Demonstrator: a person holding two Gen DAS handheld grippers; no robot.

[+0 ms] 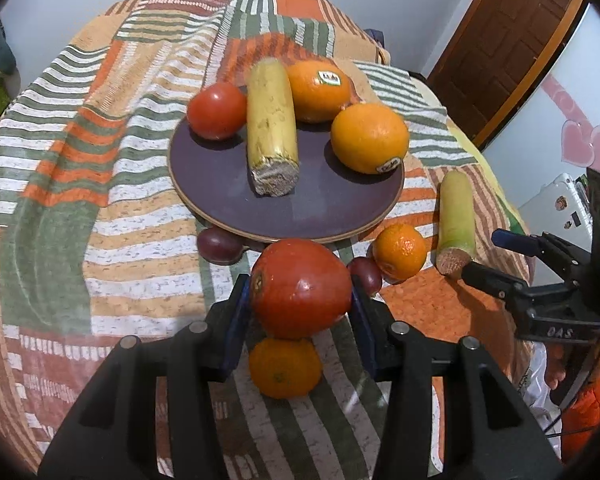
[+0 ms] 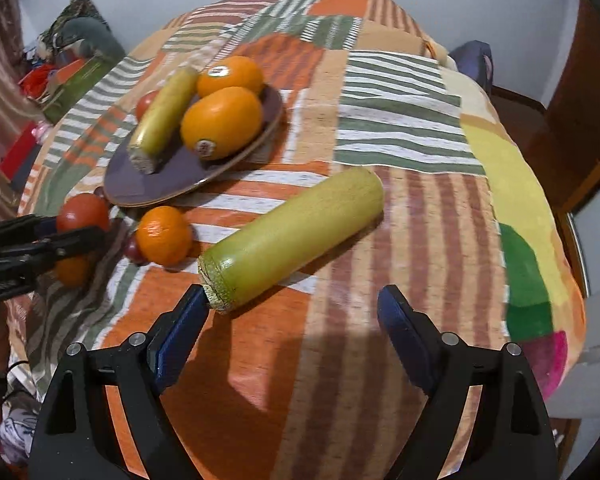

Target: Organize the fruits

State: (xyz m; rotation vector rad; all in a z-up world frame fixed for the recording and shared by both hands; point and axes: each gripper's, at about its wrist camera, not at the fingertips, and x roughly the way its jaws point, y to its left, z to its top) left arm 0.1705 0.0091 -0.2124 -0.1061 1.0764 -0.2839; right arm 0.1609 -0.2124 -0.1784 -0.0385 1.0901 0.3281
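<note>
My left gripper (image 1: 300, 292) is shut on a red tomato (image 1: 300, 286), held above the cloth just short of the dark round plate (image 1: 228, 196). The plate holds another tomato (image 1: 217, 110), a yellow-green cane piece (image 1: 270, 120) and two oranges (image 1: 370, 138). A small mandarin (image 1: 285, 368) lies under the held tomato; another (image 1: 400, 252) lies to the right. My right gripper (image 2: 292, 308) is open, its left fingertip touching the cut end of a second cane piece (image 2: 296, 232) lying on the cloth. The plate also shows in the right wrist view (image 2: 180, 184).
Two dark red plums (image 1: 219, 244) lie at the plate's near rim. The round table is covered by a striped patchwork cloth (image 1: 100, 160). A wooden door (image 1: 512, 40) stands at the right. Clutter (image 2: 60, 76) sits beyond the table's left edge.
</note>
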